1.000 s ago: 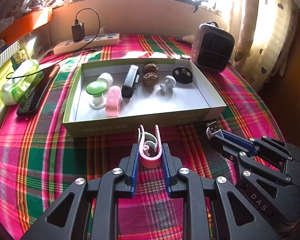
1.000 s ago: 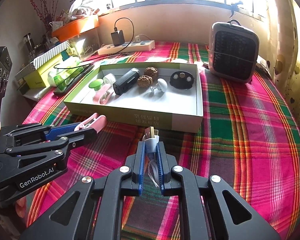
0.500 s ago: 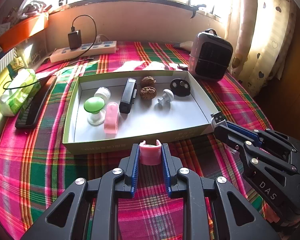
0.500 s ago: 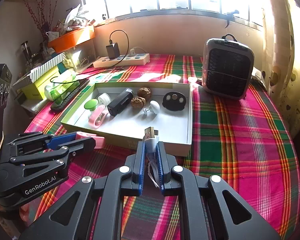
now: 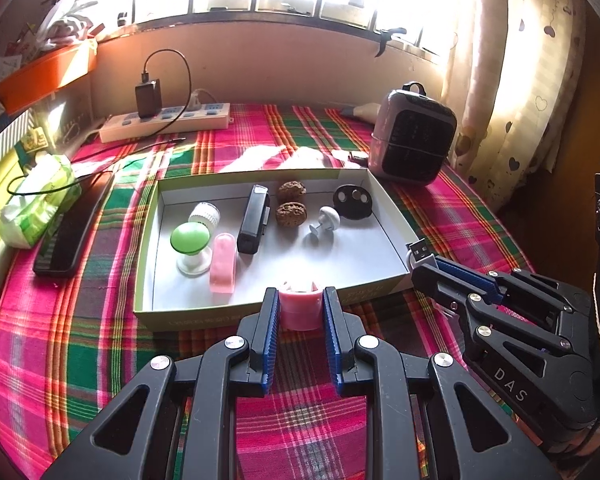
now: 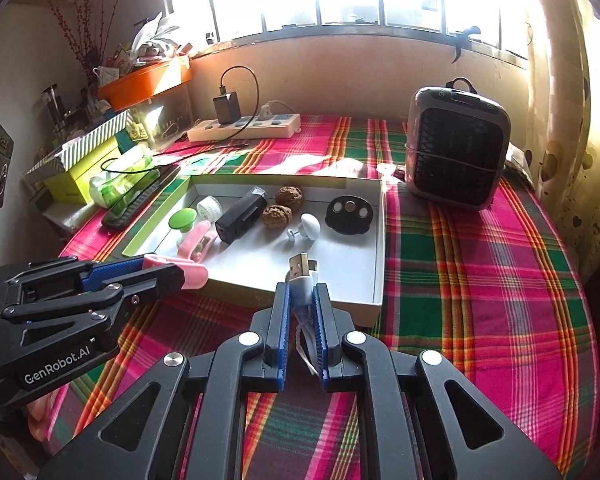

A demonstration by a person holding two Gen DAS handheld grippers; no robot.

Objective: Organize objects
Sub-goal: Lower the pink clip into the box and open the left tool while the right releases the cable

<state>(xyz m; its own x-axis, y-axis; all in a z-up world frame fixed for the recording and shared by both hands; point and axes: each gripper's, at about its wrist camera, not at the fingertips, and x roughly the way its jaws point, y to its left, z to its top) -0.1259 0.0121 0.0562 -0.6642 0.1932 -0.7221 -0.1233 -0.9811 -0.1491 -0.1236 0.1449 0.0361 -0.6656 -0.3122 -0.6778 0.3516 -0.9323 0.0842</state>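
Note:
My left gripper (image 5: 299, 306) is shut on a pink clip (image 5: 301, 310), held above the front wall of the shallow white box (image 5: 392, 216); it also shows in the right wrist view (image 6: 188, 274). My right gripper (image 6: 300, 298) is shut on a white USB cable (image 6: 300, 276), its plug over the box's front right part; it also shows in the left wrist view (image 5: 420, 249). In the box lie a green knob (image 5: 190, 240), a second pink clip (image 5: 223, 268), a black device (image 5: 253, 220), two walnuts (image 5: 291, 202), a white knob (image 5: 327, 218) and a black disc (image 5: 353, 201).
A small heater (image 5: 412, 136) stands at the back right. A power strip (image 5: 168, 120) with a charger lies at the back. A phone (image 5: 74, 226) and a tissue pack (image 5: 36, 204) lie left of the box. The table has a plaid cloth (image 6: 480, 264).
Both grippers have lifted and moved forward towards the box with their objects. The pink clip now sits over the box's front wall, and the USB plug is over the box interior.

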